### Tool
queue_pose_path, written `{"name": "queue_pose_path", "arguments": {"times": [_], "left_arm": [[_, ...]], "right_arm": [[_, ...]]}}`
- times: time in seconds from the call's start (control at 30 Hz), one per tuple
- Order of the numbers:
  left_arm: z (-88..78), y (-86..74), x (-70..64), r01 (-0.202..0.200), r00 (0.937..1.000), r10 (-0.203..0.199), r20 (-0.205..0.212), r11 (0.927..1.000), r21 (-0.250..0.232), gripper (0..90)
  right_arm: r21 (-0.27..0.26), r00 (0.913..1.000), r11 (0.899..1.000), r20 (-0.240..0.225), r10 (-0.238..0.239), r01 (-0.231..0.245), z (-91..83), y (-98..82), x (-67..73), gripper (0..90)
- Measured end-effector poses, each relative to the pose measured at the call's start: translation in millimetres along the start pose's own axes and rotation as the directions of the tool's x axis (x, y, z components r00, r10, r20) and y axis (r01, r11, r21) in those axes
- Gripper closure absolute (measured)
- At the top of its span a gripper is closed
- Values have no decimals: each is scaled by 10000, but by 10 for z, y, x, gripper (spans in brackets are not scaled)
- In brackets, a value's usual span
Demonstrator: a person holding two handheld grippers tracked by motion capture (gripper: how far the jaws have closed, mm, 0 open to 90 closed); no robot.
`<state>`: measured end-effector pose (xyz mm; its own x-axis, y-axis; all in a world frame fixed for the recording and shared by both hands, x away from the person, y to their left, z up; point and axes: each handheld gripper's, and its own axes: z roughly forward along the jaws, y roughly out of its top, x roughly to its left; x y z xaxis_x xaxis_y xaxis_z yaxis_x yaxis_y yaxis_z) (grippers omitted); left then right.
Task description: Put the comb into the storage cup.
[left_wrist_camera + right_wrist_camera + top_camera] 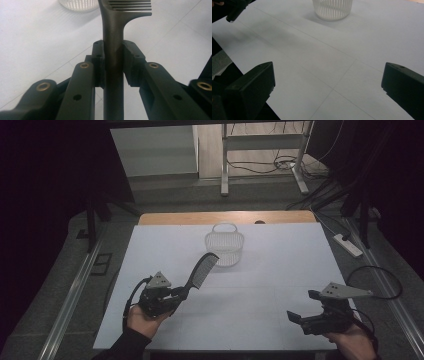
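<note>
A: Left tongs (pixel 181 293) are clamped on the comb (pixel 200 270) by its handle, down at the butt end, so the toothed half sticks well out in front.

B: Sensible grip, I'd say. With the teeth leading, it can go into the basket (pixel 224 251) head first.

A: And the comb's up off the worktop (pixel 280 270), angled up and away toward that basket, its tip just short of the rim.

B: What's in the basket?

A: Nothing that I can make out through the white slats, though the bottom is hard to read.

B: Right tongs (pixel 301 306)?

A: Spread wide apart, nothing between them, hanging low at the near right corner, well clear of the comb. Out of the way, I'd guess, while the left does the work.
</note>
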<state>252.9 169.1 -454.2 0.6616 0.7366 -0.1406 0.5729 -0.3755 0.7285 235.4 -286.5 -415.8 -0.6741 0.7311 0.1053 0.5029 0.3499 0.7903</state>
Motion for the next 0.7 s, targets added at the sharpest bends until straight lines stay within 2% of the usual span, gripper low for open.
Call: {"name": "queue_pose_path", "arguments": {"times": [0.27, 0.7], "left_arm": [[43, 40, -39, -156, 9998, 157, 105, 9998, -83, 727], [93, 99, -85, -222, 9992, 229, 325, 9995, -227, 726]], "right_arm": [[-335, 9999, 9994, -137, 58, -63, 38, 84, -31, 0], [-245, 9993, 9997, -367, -39, 30, 146, 209, -14, 0]]}}
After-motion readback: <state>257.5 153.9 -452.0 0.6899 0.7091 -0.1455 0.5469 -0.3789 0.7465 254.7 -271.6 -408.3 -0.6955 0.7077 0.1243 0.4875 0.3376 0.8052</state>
